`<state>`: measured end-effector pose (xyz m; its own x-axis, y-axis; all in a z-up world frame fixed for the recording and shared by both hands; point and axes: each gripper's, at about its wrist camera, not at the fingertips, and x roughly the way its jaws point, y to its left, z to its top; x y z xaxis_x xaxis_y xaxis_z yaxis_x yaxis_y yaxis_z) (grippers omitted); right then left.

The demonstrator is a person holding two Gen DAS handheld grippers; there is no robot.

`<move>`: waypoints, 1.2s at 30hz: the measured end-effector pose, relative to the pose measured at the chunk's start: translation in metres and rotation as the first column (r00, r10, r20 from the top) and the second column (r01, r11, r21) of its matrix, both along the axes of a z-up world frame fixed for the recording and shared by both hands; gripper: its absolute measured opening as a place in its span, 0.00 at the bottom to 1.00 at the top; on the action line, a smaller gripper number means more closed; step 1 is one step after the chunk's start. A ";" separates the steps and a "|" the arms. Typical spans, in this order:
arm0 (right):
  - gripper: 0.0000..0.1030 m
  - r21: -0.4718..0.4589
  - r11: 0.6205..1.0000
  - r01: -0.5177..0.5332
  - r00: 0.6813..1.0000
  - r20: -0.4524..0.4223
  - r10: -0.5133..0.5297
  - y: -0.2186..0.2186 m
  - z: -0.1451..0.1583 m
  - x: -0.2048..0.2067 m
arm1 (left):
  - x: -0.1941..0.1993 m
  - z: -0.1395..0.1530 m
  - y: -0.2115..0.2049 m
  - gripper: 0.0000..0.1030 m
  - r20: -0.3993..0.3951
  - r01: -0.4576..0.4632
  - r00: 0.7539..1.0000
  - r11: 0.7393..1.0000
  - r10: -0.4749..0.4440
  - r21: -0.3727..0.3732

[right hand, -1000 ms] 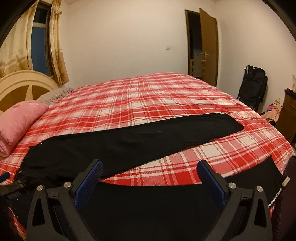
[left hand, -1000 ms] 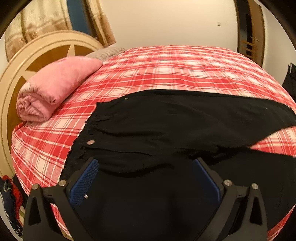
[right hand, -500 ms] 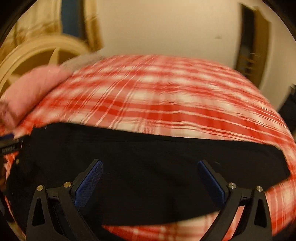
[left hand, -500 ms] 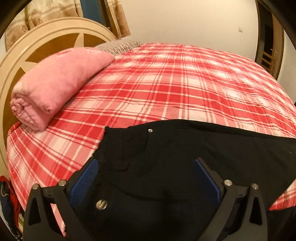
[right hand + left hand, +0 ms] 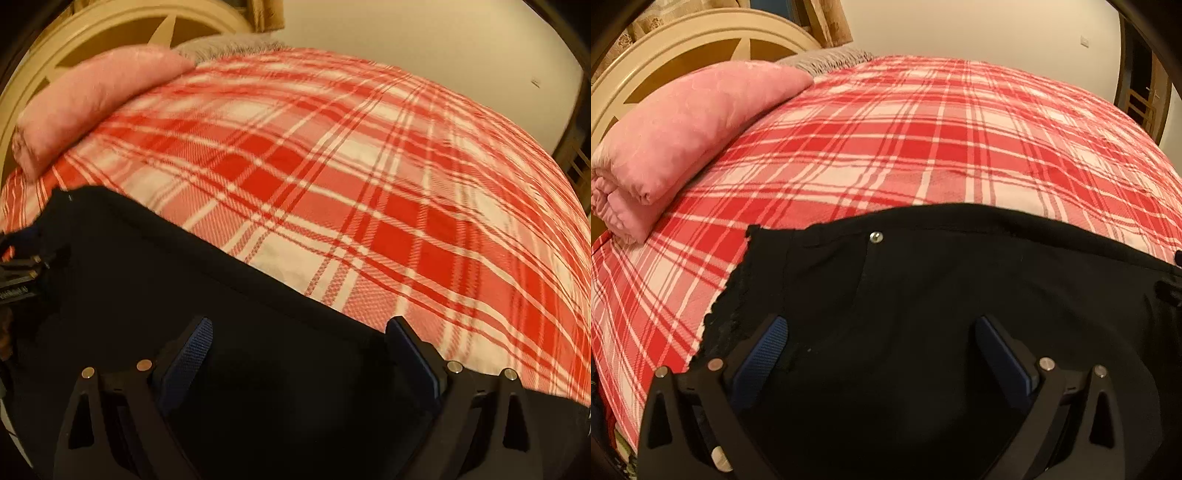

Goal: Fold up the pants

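A: Pants (image 5: 942, 295), black, spread flat across the near part of the bed (image 5: 923, 147); waistband end to the left, ragged edge there, one silver stud (image 5: 875, 237) just inside the far edge.

B: And in the right wrist view, pants (image 5: 166, 295) again, far edge running diagonally from far left to near right over the covering.

A: Covering: red-and-white plaid blanket (image 5: 369, 184), smooth, reaching to the far side. Rolled pink bedding (image 5: 683, 122) at far left, lying against a cream rounded headboard (image 5: 701, 40). Grey fringed cloth (image 5: 827, 61) just behind the pink roll.

B: Plain pale wall (image 5: 979, 29) beyond; a wooden door frame (image 5: 1137, 85) at far right, patterned curtain (image 5: 827, 22) at top left.

A: Left gripper (image 5: 879, 328): tilted steeply down over the waistband area, blue pads well apart, black cloth beneath and between, nothing pinched.

B: Right gripper (image 5: 299, 328): likewise angled down, above the far edge of the pant leg. Jaws wide, having just been closing a little; cloth below and between them, no grip on it. Right fingertip (image 5: 410, 339) right at the cloth's edge, plaid just beyond. Part of the other tool at the left edge of that view, blurred.
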<state>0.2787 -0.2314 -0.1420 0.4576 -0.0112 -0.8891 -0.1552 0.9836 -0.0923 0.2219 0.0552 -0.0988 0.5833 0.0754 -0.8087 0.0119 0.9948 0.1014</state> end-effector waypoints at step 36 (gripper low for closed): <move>0.02 0.015 0.994 -0.110 0.985 0.136 0.107 0.029 0.056 -0.075 | -0.016 0.036 0.043 1.00 -0.045 -0.021 0.999 0.971 0.011 -0.238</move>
